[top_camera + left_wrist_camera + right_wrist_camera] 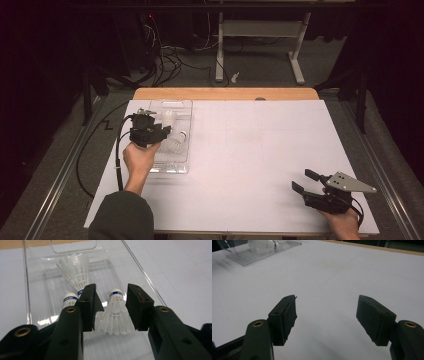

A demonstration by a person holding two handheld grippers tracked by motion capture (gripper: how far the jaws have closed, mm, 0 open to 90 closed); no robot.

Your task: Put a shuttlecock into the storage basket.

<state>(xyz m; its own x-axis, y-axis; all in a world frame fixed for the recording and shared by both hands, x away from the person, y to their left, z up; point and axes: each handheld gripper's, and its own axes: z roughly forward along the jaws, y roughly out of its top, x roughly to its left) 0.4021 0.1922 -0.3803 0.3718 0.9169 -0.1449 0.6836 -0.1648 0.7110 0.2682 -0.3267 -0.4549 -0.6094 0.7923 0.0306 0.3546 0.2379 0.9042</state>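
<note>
Over the clear plastic rectangular tray [170,165] at the far left of the white-covered table [260,150], my left gripper [111,307] hangs with its black jaws parted on either side of a white feathered shuttlecock with a blue-banded cork tip [115,313]. That shuttlecock lies on the tray floor, cork pointing away from me, feathers fanned toward the camera; in the left gripper view the pads stand just beside the feather skirt, and I cannot tell for sure whether either one brushes it, though neither presses it in. A second white shuttlecock with the same blue band [75,272] lies in the same tray, just left of the first, its feathers pointing to the far end. In the high view my left hand [140,157] holds the gripper at the tray's left side. My right gripper [327,315] rests well apart at the near right corner, jaws spread wide over bare white surface, nothing between them.
</note>
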